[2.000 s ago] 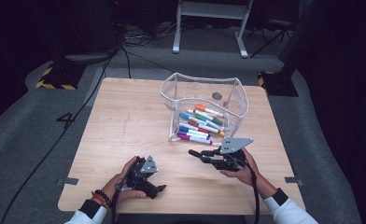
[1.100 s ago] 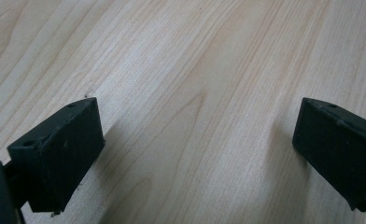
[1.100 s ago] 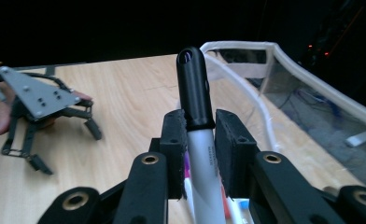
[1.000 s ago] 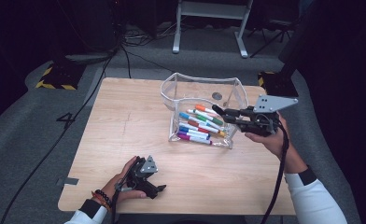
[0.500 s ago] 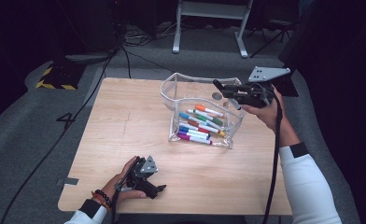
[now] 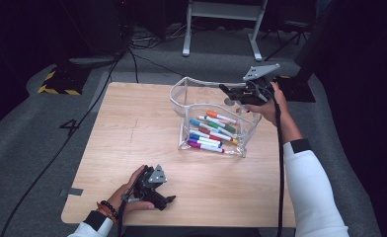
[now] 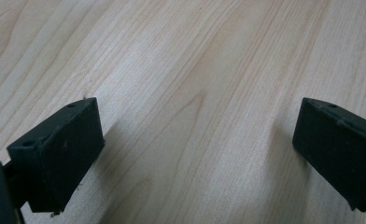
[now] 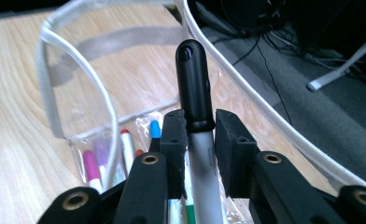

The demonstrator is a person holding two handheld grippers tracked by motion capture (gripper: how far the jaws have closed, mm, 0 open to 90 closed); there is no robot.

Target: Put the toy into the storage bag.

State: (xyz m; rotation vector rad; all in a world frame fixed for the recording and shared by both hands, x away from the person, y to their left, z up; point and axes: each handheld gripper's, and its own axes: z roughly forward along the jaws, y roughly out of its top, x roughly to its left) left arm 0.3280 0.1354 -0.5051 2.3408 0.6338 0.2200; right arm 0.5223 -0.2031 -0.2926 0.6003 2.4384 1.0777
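**Marker held over the pouch mouth: drop risk**

We judge the main risk a miss: the right tool (image 6: 227, 90) holds the black-capped marker (image 8: 195, 100) over the far rim of the clear pouch (image 6: 181, 116), so release there could send it onto the worktop (image 6: 132, 133) or off the edge beyond. Its jaws are closed tight on the barrel just below the cap. Other markers (image 6: 212, 129) lie in the pouch below. The left tool (image 6: 168, 200) rests wide open on the worktop, empty.
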